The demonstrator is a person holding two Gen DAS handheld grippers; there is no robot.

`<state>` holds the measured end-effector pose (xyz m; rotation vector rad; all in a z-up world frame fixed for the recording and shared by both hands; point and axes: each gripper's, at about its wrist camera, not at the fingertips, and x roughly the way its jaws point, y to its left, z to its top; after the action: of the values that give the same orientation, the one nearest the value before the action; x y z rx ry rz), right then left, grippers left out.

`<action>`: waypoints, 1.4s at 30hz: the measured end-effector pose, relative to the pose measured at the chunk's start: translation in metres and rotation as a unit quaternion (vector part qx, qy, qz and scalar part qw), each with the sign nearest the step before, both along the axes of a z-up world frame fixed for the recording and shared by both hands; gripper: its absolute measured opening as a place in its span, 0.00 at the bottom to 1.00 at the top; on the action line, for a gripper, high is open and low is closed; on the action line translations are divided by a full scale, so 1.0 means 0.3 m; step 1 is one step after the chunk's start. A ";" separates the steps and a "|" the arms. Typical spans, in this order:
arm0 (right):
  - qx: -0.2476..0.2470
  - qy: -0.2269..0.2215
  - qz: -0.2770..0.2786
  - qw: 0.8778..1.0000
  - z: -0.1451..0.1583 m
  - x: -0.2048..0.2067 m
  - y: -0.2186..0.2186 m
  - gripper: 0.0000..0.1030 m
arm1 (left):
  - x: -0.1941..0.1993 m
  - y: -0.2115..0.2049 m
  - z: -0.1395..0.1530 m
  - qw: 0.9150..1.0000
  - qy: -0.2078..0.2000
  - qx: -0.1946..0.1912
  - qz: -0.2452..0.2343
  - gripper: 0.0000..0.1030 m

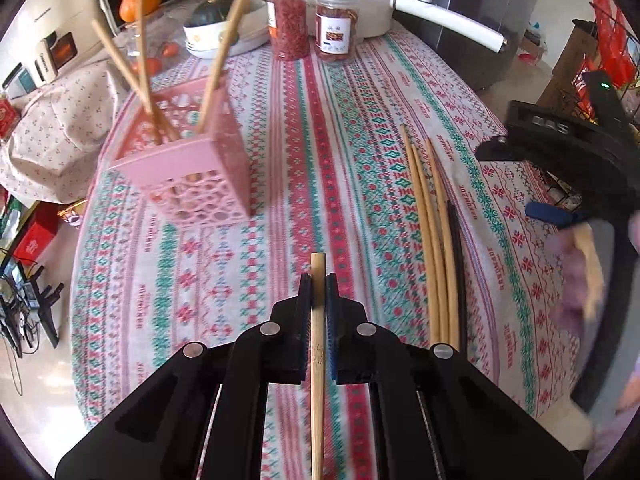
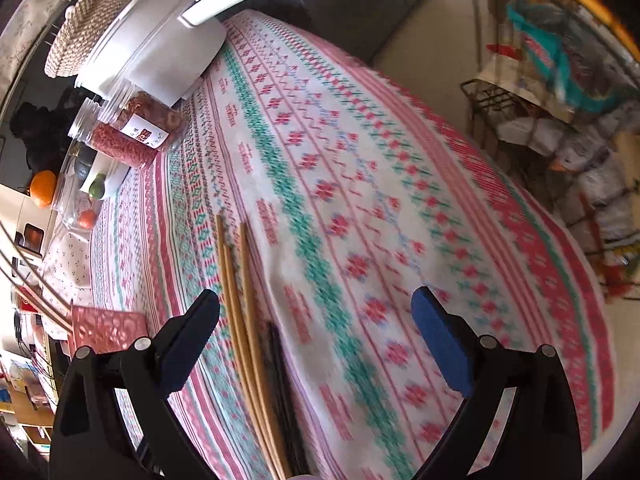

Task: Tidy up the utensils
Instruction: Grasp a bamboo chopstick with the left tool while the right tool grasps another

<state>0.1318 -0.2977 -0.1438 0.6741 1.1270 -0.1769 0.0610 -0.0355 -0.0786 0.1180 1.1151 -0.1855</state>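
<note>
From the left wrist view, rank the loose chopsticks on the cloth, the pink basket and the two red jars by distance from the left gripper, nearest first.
Measured from the left gripper:
1. Loose chopsticks, just to its right on the cloth.
2. Pink basket, ahead on the left.
3. Two red jars, far end, side by side; too close to rank apart.

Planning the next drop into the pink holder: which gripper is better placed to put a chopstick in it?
Left. The left gripper is shut on a bamboo chopstick, with the pink holder ahead of it. The right gripper is open and holds nothing, above the loose chopsticks on the tablecloth.
</note>
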 end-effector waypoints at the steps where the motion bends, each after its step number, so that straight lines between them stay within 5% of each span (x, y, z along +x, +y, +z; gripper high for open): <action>1: -0.006 0.003 0.000 1.000 -0.004 0.017 0.007 0.89 | -0.008 0.019 0.009 1.000 -0.004 0.001 0.002 0.06; 11: -0.082 0.031 0.007 0.996 -0.032 0.142 0.095 0.64 | -0.027 0.113 0.049 1.000 -0.009 -0.013 0.011 0.06; 22: -0.127 0.036 0.030 0.991 -0.041 0.164 0.184 0.55 | -0.032 0.148 0.058 1.000 -0.010 -0.019 0.016 0.06; 26: -0.181 0.035 0.038 0.982 -0.043 0.165 0.219 0.29 | -0.033 0.164 0.065 1.000 -0.013 -0.021 0.019 0.06; 32: -0.221 0.013 0.062 0.973 -0.043 0.156 0.276 0.06 | -0.038 0.178 0.073 0.999 -0.017 -0.021 0.024 0.06; 37: -0.160 -0.040 0.059 0.985 0.004 0.115 0.243 0.05 | -0.043 0.216 0.105 0.998 -0.042 -0.033 0.033 0.06; 42: -0.142 -0.116 0.057 0.981 0.146 0.012 0.219 0.05 | -0.060 0.264 0.160 0.995 -0.067 -0.064 0.037 0.06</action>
<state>0.1353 -0.2319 -0.0999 0.3643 0.8905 -0.1540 0.0430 0.0436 -0.0305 -0.0251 0.9687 -0.1799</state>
